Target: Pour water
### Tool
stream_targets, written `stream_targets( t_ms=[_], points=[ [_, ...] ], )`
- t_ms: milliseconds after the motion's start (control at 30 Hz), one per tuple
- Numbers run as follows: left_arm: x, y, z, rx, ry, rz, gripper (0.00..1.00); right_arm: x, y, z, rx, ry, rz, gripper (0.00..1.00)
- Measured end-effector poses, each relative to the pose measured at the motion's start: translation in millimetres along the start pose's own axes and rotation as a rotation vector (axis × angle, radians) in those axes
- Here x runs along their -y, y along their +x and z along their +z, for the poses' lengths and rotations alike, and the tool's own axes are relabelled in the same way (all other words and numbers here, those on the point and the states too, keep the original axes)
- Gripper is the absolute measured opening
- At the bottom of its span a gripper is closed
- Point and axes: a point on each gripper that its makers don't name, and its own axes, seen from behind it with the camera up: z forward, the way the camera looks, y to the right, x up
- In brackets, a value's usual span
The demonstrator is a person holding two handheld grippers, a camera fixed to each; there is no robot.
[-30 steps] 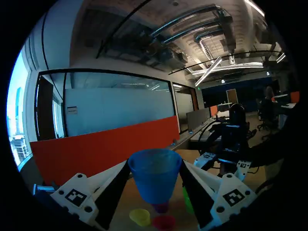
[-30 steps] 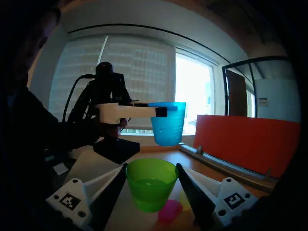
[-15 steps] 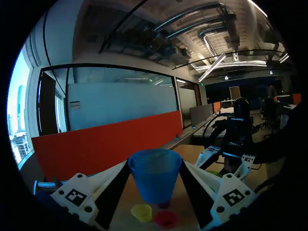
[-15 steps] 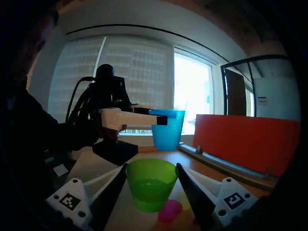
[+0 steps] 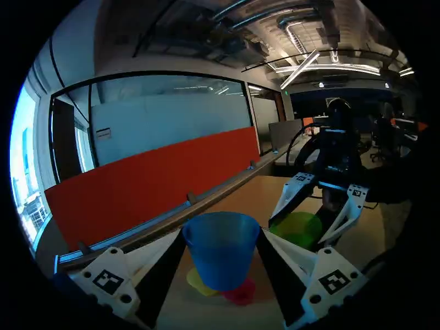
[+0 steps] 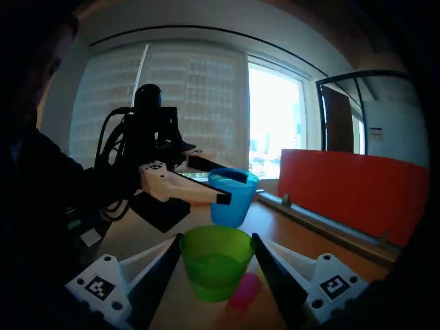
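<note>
White two-finger left gripper angled downward, closed on a translucent blue plastic cup, white right gripper level, clamping a translucent green plastic cup

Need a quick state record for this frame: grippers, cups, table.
left gripper: shut on blue cup
right gripper: shut on green cup
green cup contents: some liquid, well below the rim
blue cup contents: cannot tell
on table: yellow cup and pink cup, close together
backdrop: orange partition along the table's far edge
</note>
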Motion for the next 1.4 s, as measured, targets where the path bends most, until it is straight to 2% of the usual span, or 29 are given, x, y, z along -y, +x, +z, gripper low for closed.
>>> stream_targets(
  t_ms=[300, 667, 1000, 1133, 1400],
  points=[
    [-4.7, -25, 3.1, 0.08, -0.022, -0.007, 0.87, 1, -22, -9.6, 0.08, 0.007, 0.001, 0.95],
    [-26.8, -58, 1.5, 0.187, -0.069, 0.055, 0.88, 1, -48, -23.3, 0.167, 0.009, 0.01, 0.95],
    [-36.1, -84, 0.2, 0.258, -0.101, 0.049, 0.89, 2, -65, -34.0, 0.224, 0.017, 0.013, 0.95],
    [-45.0, -100, -1.9, 0.306, -0.129, 0.057, 0.89, 4, -75, -37.3, 0.255, 0.028, 0.013, 0.95],
    [-60.7, -121, -2.9, 0.36, -0.176, 0.049, 0.89, 5, -88, -41.5, 0.293, 0.033, 0.019, 0.95]
  ],
)
